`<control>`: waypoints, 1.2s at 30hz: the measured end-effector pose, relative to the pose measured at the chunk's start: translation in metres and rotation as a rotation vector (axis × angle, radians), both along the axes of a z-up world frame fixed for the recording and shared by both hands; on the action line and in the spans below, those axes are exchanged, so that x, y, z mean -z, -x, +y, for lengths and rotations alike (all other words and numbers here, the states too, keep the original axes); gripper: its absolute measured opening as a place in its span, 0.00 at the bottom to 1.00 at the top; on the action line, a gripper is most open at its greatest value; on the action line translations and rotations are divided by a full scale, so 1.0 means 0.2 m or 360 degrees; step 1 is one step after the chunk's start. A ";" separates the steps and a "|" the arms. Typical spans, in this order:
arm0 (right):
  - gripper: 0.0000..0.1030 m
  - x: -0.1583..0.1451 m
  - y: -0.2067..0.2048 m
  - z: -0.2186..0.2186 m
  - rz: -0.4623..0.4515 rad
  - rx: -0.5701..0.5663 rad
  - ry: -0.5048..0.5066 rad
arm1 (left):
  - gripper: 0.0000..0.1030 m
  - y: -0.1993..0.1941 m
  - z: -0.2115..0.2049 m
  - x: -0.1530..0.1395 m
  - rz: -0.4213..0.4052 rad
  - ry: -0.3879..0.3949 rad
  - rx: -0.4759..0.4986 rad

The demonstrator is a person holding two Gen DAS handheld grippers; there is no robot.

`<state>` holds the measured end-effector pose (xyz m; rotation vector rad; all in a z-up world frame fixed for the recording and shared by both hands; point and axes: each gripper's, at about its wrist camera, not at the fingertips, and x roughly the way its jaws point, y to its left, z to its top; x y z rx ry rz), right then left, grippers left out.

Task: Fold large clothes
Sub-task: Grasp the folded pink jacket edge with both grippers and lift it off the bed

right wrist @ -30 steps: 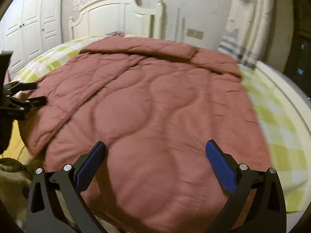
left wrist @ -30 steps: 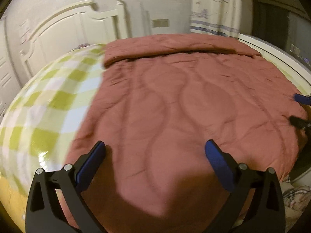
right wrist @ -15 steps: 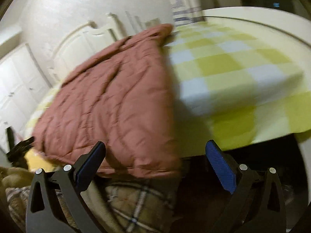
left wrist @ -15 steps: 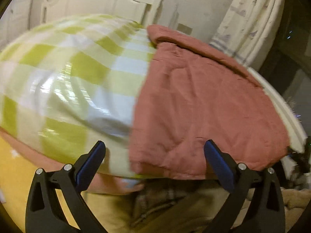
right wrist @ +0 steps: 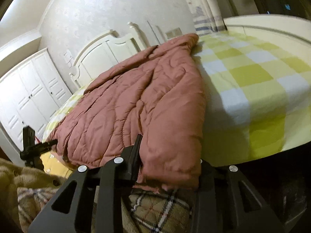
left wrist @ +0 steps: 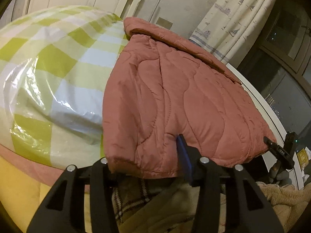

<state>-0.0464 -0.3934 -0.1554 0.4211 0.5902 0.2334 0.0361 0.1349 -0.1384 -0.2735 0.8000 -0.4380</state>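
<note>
A bedroom: a bed under a yellow-green checked sheet (left wrist: 58, 62), a white headboard (right wrist: 101, 54) against the wall behind it, a curtain (left wrist: 229, 19) beside that. Your quilted pink blanket (left wrist: 184, 101) lies down the middle of the sheet, its near edge hanging at the foot of the bed. Your left gripper (left wrist: 143, 161) has just been closing and now pinches one near corner of that blanket, fabric bunched between the jaws. Your right gripper (right wrist: 169, 165) has closed likewise on the other near corner. Below the foot of the bed lies a plaid cloth (right wrist: 161, 211).
</note>
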 end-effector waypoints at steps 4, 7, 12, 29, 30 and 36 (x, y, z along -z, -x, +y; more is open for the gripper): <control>0.13 -0.04 0.04 0.04 -0.0084 -0.0013 0.0075 | 0.09 0.07 0.01 -0.09 -0.0099 0.0045 0.0067; 0.10 -0.15 0.11 0.06 -0.0218 -0.0043 0.0113 | 0.08 0.14 0.07 -0.23 -0.0259 0.0193 0.0070; 0.10 -0.38 0.25 0.08 -0.0466 -0.0077 0.0071 | 0.07 0.28 0.08 -0.49 -0.0488 0.0308 0.0116; 0.09 -1.13 0.00 0.13 -0.0699 -0.0075 0.0131 | 0.08 0.17 0.29 -1.03 -0.0748 0.0684 0.0075; 0.10 -1.13 -0.13 0.12 -0.0629 -0.0049 0.0108 | 0.09 0.05 0.26 -1.05 -0.0708 0.0650 0.0037; 0.10 -0.94 -1.02 -0.01 -0.0070 0.0164 -0.0040 | 0.12 -0.75 0.08 -0.92 -0.0343 0.0355 -0.0223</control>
